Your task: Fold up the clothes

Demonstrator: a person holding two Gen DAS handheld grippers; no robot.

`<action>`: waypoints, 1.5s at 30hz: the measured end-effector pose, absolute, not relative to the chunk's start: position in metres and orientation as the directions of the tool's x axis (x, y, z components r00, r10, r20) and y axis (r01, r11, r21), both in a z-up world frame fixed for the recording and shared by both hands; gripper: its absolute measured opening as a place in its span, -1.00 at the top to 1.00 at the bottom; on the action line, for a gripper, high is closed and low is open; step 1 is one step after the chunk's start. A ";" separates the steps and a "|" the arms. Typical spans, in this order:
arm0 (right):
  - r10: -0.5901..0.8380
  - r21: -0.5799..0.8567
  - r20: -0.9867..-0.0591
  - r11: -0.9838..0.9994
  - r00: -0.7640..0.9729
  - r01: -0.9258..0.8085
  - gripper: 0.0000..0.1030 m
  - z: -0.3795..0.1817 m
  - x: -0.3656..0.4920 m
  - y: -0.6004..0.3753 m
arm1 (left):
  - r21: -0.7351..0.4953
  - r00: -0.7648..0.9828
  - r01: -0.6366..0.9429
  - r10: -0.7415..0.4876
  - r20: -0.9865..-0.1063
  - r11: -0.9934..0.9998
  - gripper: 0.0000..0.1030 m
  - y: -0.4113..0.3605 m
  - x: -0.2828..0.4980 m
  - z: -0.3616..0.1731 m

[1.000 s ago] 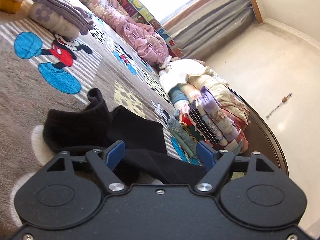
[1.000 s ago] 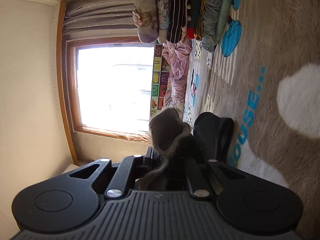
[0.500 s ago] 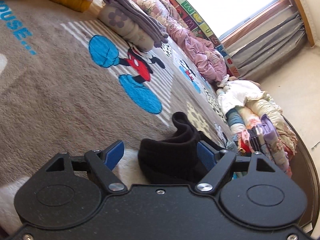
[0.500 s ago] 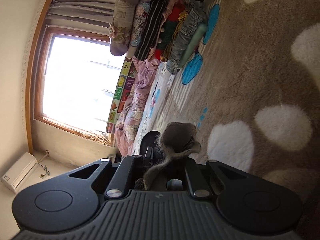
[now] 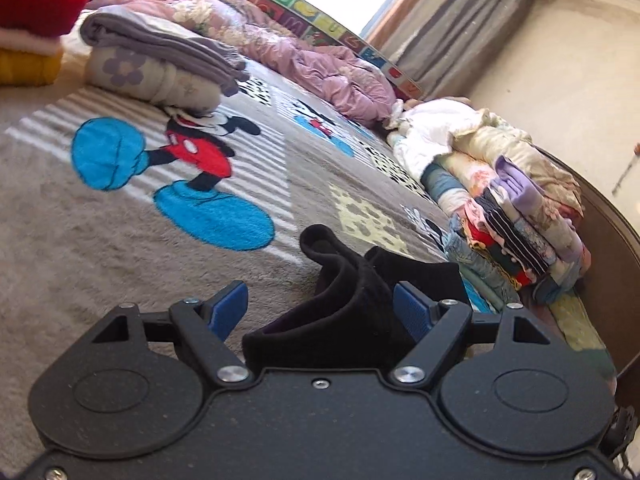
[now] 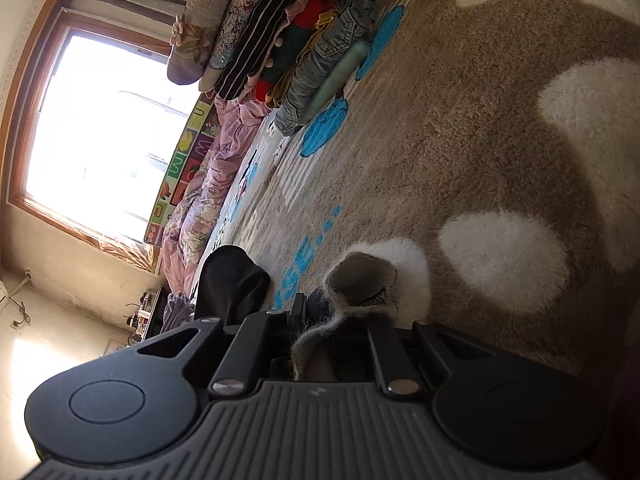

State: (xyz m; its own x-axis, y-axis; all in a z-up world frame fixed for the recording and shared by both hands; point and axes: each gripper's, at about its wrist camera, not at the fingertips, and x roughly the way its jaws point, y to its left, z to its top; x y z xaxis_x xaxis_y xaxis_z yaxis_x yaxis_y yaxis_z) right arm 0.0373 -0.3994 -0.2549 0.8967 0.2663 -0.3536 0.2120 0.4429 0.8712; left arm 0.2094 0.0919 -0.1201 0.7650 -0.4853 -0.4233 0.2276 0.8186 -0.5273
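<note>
Fingers of the right gripper pinch a fuzzy edge of the black garment, lifting it off the blanket, while the left gripper stands spread around its near fold, apparently poised to take hold.
</note>
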 end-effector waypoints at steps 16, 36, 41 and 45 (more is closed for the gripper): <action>0.249 0.851 -0.341 0.492 0.907 0.185 0.76 -0.250 0.041 -0.390 | -0.508 0.743 0.328 -0.550 -0.382 0.797 0.41 0.094 0.227 -0.114; 0.430 0.810 -0.261 0.584 0.864 -0.046 0.76 -0.224 0.087 -0.312 | -0.718 0.917 0.021 -0.300 -0.264 0.695 0.43 0.225 0.212 -0.114; 0.474 0.797 -0.271 0.598 0.838 -0.080 0.76 -0.223 0.093 -0.292 | -0.744 0.927 -0.074 -0.229 -0.297 0.664 0.61 0.247 0.206 -0.122; 0.471 0.786 -0.304 0.615 0.828 -0.062 0.76 -0.225 0.094 -0.288 | -0.728 0.928 -0.118 -0.187 -0.323 0.675 0.89 0.251 0.203 -0.123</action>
